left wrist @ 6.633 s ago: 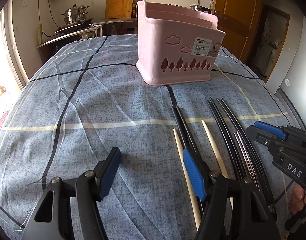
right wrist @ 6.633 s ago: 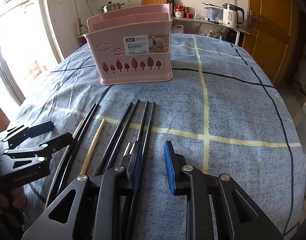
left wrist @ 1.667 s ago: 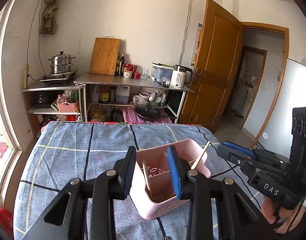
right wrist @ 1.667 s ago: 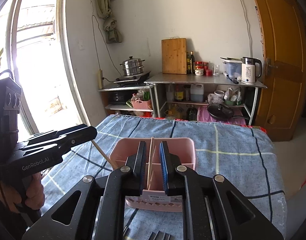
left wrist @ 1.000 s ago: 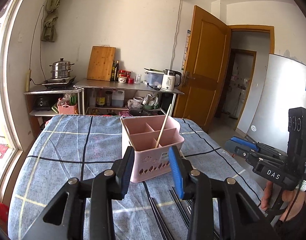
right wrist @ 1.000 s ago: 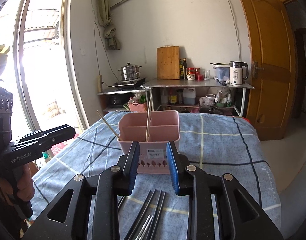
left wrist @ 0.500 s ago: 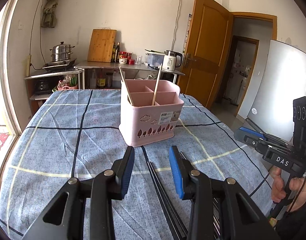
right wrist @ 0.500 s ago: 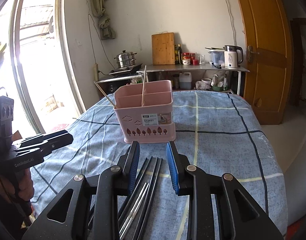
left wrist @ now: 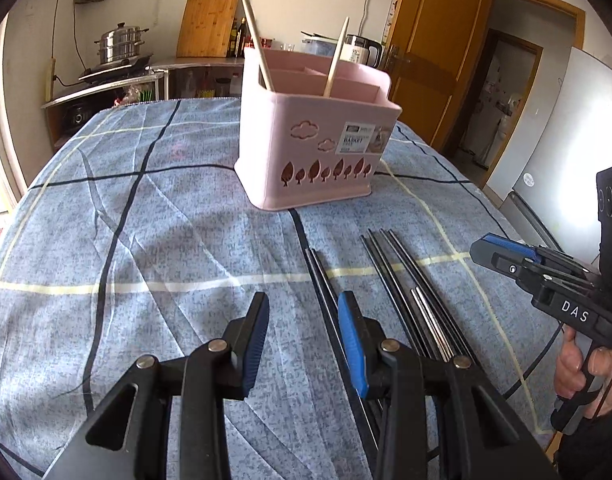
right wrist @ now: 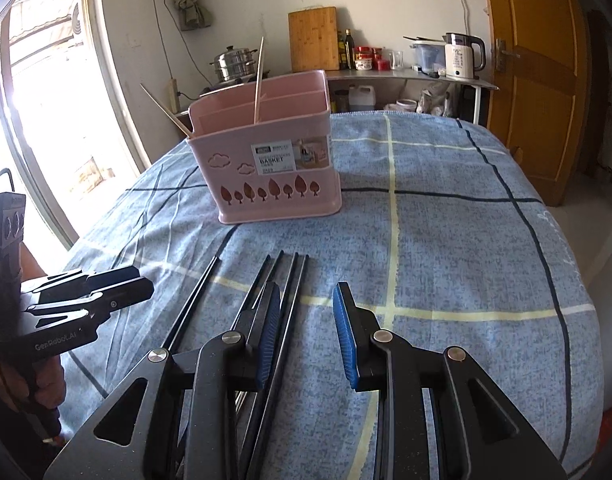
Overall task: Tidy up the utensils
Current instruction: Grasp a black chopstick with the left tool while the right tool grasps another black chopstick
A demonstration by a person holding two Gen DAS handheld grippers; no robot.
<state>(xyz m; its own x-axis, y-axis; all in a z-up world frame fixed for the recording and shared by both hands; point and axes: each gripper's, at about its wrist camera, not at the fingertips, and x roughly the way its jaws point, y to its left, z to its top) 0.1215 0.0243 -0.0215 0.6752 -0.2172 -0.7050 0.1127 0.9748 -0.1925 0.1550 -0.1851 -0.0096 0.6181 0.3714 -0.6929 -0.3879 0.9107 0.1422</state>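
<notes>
My left gripper (left wrist: 304, 342) is spread wide and holds nothing; a pair of black chopsticks (left wrist: 325, 292) lies on the cloth just inside its right finger. My right gripper (right wrist: 306, 336) is also wide open and empty, its left finger hanging over the bundle of black chopsticks (right wrist: 282, 300) with a metal pair (left wrist: 429, 320) lying among them. All of these lie side by side on the blue checked tablecloth (right wrist: 445, 248) covering the worktop, pointing toward the pink basket (right wrist: 266, 168), which stands further back, well apart from both grippers. Two wooden chopsticks (left wrist: 335, 58) stand tilted inside the basket, one at its left end, one nearer the middle.
</notes>
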